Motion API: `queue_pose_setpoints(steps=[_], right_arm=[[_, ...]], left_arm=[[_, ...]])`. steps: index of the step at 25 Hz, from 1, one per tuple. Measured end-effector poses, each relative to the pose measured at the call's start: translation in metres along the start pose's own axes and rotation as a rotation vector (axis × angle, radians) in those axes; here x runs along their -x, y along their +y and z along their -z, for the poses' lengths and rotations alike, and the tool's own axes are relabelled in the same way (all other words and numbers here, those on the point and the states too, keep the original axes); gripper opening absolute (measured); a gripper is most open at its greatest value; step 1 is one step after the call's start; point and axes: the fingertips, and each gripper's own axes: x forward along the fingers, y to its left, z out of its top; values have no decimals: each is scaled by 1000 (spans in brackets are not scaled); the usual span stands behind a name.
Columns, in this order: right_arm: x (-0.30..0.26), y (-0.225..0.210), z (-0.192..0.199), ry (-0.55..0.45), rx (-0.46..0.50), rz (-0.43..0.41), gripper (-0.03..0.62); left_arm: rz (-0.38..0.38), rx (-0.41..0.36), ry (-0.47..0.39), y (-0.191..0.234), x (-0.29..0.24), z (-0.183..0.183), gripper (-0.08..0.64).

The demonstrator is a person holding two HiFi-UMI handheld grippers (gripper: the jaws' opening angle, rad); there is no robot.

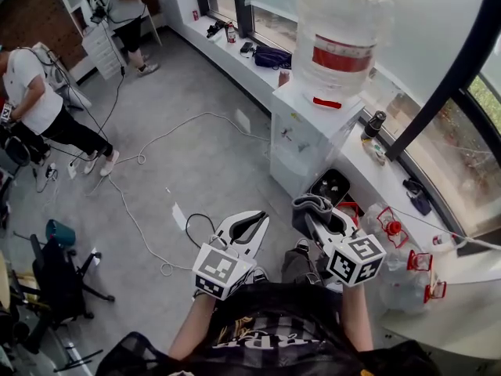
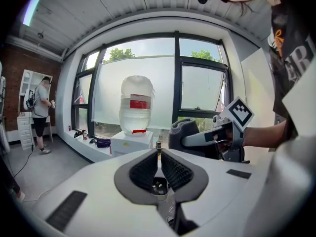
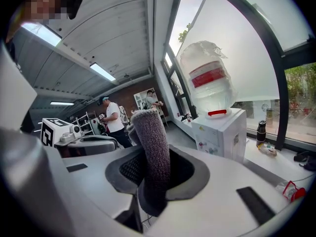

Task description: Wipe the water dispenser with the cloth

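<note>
Currently the right hand-held gripper is clamped on the cloth. It's a grey, thick, folded piece that sticks up out of the jaws and hangs a bit below them. The left hand-held gripper has its jaws together with the tips touching and nothing between them. Both are held low in front of the person, side by side, right one nearer the window. The dispenser is a white cabinet against the window ledge, with a big clear bottle with a red label seated on top. It's ahead of both grippers and well apart from the cloth, no contact. A black bag sits on the ledge beyond the dispenser, and a dark flask is on its near side. Clear jugs with red caps stand to the right of the right gripper. A white cable runs across the floor. Two other people stand at the far left.
</note>
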Motion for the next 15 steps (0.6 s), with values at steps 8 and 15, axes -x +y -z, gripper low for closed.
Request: queue_pose_setpoints(steps=[8, 15], right_arm=[[9, -4, 9, 15, 8, 25, 106], [16, -6, 9, 32, 51, 61, 106]], left_arm=[[20, 2, -1, -10, -1, 6, 23], [44, 0, -3, -18, -2, 7, 23]])
